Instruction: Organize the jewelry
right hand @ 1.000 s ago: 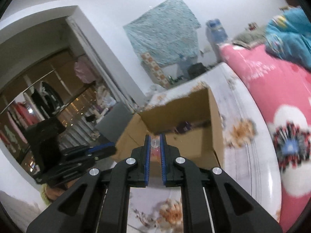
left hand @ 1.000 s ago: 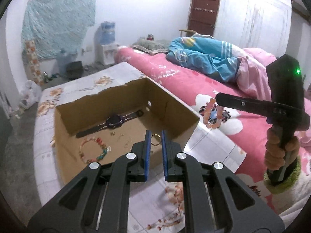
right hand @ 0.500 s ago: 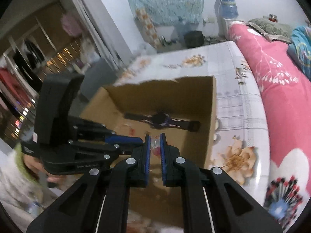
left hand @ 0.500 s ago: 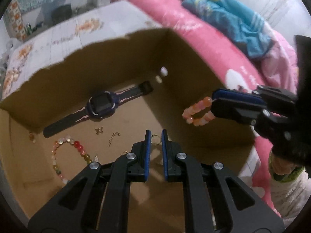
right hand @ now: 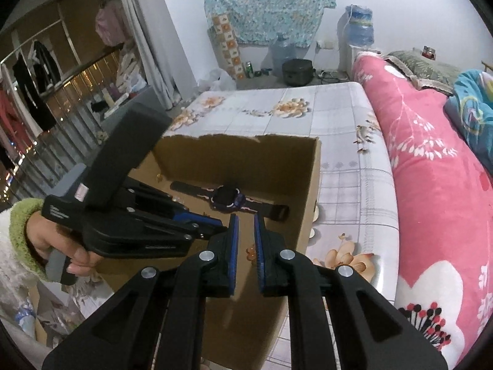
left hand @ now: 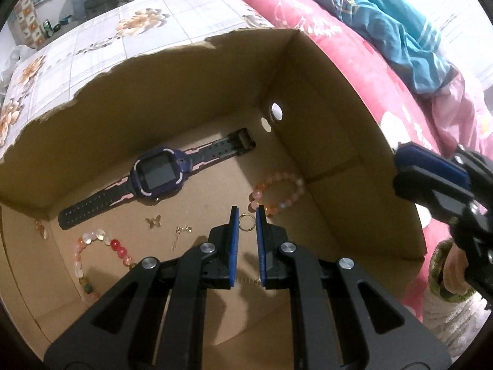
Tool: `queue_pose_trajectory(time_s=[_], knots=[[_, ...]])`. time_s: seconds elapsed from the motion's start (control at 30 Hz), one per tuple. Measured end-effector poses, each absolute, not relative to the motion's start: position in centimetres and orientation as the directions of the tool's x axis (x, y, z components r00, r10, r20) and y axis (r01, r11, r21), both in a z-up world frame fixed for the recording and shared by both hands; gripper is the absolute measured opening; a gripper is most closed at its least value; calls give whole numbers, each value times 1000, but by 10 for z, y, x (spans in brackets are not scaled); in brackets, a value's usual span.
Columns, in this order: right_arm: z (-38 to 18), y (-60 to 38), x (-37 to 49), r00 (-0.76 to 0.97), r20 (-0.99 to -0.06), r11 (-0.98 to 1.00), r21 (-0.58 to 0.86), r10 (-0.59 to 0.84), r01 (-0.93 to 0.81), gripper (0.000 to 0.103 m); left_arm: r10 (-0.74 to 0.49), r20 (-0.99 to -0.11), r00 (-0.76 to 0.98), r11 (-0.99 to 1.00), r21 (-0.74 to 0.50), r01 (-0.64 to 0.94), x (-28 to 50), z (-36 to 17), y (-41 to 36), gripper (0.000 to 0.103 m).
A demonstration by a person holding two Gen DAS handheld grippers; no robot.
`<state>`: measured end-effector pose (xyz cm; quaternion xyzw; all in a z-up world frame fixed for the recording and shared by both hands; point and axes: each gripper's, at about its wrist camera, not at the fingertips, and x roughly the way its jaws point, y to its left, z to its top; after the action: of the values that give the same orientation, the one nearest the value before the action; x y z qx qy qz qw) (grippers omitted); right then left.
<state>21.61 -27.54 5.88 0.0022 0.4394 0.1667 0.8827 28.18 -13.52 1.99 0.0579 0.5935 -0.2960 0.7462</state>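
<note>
My left gripper (left hand: 246, 209) hangs low inside the cardboard box (left hand: 185, 98), shut on a small gold ring (left hand: 246, 222); a fine chain shows between its pads lower down. A pink bead bracelet (left hand: 277, 194) lies on the box floor just beyond the ring. My right gripper (right hand: 245, 215) hovers over the box's right side (right hand: 246, 160) with its jaws opening and nothing between them; beads of that bracelet (right hand: 251, 252) show below the gap. A purple watch (left hand: 157, 177), a multicoloured bead bracelet (left hand: 92, 256), a butterfly charm (left hand: 153, 221) and a small chain (left hand: 181, 231) also lie inside.
The box stands on a floral tablecloth (right hand: 348, 166) beside a pink bed (right hand: 431, 169) with a blue quilt (left hand: 385, 21). A hand in a green-cuffed white sleeve (right hand: 21, 237) holds the left gripper (right hand: 222, 226). Water bottles (right hand: 359, 27) and a pot (right hand: 297, 72) sit by the far wall.
Both grippers came down over the box, the left one into it. The pink bracelet has left the right gripper and now lies on the box floor. The ring stays held.
</note>
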Motion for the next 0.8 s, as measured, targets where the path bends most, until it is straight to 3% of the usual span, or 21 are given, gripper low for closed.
queue_pose_trajectory(time_s=[0.1, 0.2, 0.23, 0.47, 0.63, 0.8], knots=[[61, -280, 215, 573, -765, 948, 156, 295, -279, 24, -345, -932, 111, 833, -250, 493, 287, 16, -139, 15], [61, -284, 215, 578, -762, 949, 159, 293, -271, 25, -339, -935, 109, 849, -253, 464, 291, 13, -138, 43], [60, -284, 215, 579, -762, 950, 160, 291, -268, 27, -338, -934, 117, 850, -250, 464, 291, 13, -138, 47], [59, -292, 209, 585, -764, 959, 156, 270, -239, 33, -387, -906, 173, 849, -276, 451, 279, 36, -119, 54], [62, -307, 196, 606, -751, 965, 188, 263, -186, 51, -439, -854, 279, 835, -274, 476, 245, 76, -86, 71], [44, -324, 192, 548, -774, 946, 297, 317, -128, 55, -467, -773, 429, 852, -265, 451, 203, 112, -24, 83]])
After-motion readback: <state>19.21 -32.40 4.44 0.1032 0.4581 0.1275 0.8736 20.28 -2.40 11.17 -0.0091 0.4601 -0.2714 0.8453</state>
